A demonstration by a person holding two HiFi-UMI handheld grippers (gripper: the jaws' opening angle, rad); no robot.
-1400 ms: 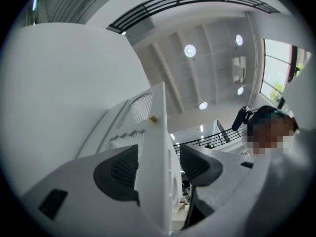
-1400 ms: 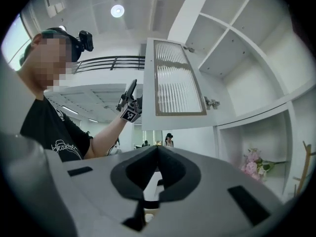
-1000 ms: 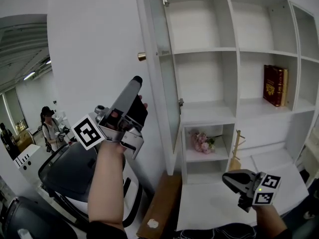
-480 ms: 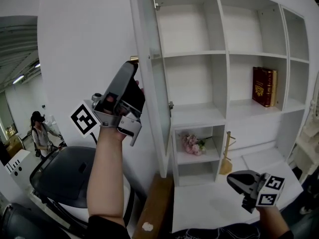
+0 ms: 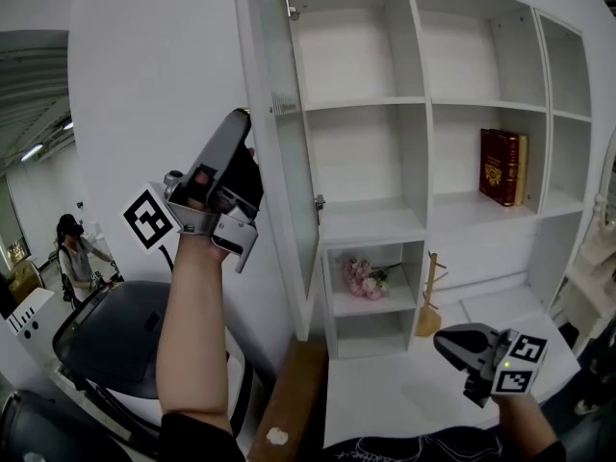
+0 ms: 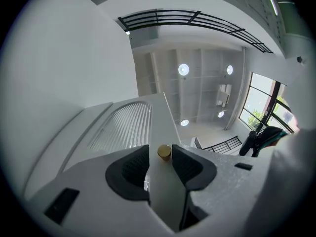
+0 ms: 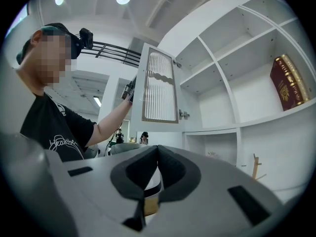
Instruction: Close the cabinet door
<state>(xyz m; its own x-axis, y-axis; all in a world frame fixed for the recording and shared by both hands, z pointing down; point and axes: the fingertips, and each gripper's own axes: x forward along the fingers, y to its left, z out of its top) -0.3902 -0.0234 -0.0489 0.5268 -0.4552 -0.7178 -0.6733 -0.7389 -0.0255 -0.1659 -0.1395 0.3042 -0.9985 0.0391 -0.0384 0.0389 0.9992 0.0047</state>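
Note:
The white cabinet door (image 5: 274, 114) with a ribbed glass panel stands open, swung out to the left of the shelves. My left gripper (image 5: 241, 120) is raised at the door's free edge. In the left gripper view its jaws (image 6: 160, 151) have just been closing and straddle that edge, the pads pressing on it, with the small gold knob (image 6: 164, 152) at the fingertips. In the head view the knob is hidden behind the gripper. My right gripper (image 5: 441, 341) hangs low at the right, shut and empty, with its pads meeting (image 7: 157, 149). The right gripper view shows the door (image 7: 158, 88) and the left gripper (image 7: 131, 89) on it.
The open shelves hold a red book (image 5: 502, 166), pink flowers (image 5: 361, 277) and a wooden stand (image 5: 428, 311). A black chair (image 5: 106, 335) is at the lower left, with a person (image 5: 72, 248) far behind it. A wooden board (image 5: 289, 402) lies below the door.
The left gripper has risen to the door's edge and now covers the gold knob, which showed above it a second ago. The right gripper has barely shifted.

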